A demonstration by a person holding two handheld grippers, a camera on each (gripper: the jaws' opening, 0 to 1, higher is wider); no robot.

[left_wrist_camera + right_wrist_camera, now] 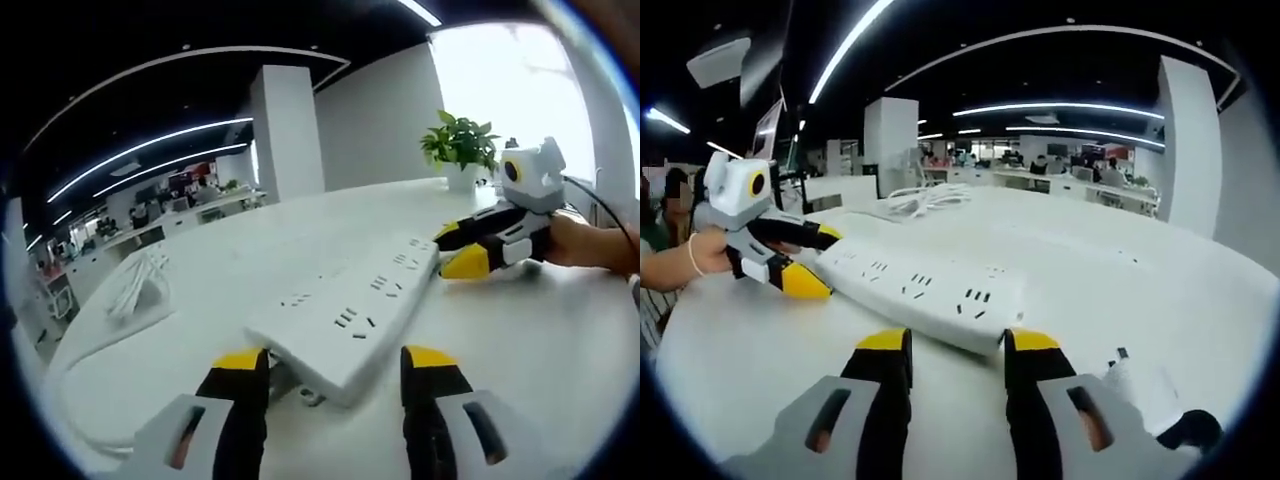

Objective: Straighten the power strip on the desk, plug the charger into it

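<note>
Desk: white, glossy desk (540, 340) carries everything; open office with ceiling light strips behind.
Power strip: white power strip (350, 310) lies flat on the desk, sockets up, stretched between the two grippers.
Left gripper: left gripper (335, 362) has its yellow-tipped jaws apart at either side of the strip's near end, not closed on it; whether they touch it I cannot tell.
Right gripper: right gripper (955, 345) also has its jaws apart, bracketing its own end of the strip; contact unclear.
Left gripper view, extra: the right gripper shows at the strip's far end, held by a hand (590, 243); a potted plant (460, 148) stands behind it; a coiled white cable (138, 280) lies far left on the desk.
Right gripper view, extra: the left gripper shows at the strip's far end; a white charger (1145, 385), prongs visible, lies on the desk just right of the right gripper's jaw, apart from the strip.
</note>
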